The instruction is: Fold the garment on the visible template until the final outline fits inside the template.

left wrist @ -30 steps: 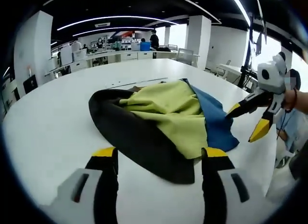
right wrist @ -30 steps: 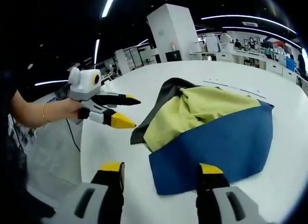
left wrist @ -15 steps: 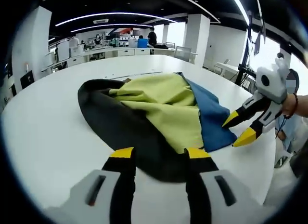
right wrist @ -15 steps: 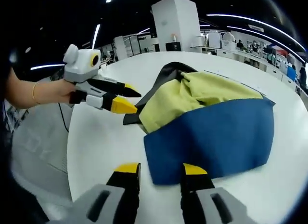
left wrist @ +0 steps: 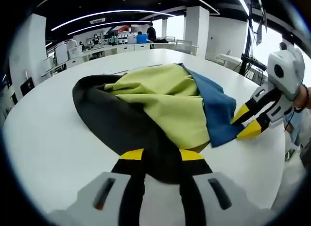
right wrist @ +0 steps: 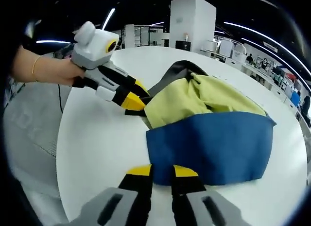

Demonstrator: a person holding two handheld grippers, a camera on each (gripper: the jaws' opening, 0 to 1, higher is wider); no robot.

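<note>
While the garment (left wrist: 160, 102) lies bunched in the middle of the white round table (left wrist: 43, 138), both grippers sit at its near hems. It is a three-coloured heap: a black panel (left wrist: 116, 124) on one side, a yellow-green panel (left wrist: 170, 99) rumpled on top, and a blue panel (right wrist: 214, 143) spread flat toward the table's edge. In the left gripper view, the left gripper (left wrist: 162, 154) has its yellow-tipped jaws drawn close with the black hem running between them; it looks clenched on that hem, though the cloth hides the actual pinch. The right gripper view shows the right gripper (right wrist: 162, 170) with jaws nearly together at the blue panel's edge, apparently grasping it. A hand (right wrist: 46, 70) with a thin bracelet holds the left gripper there, its tips at the black and yellow-green corner. Desks and white pillars stand well beyond the table.
</note>
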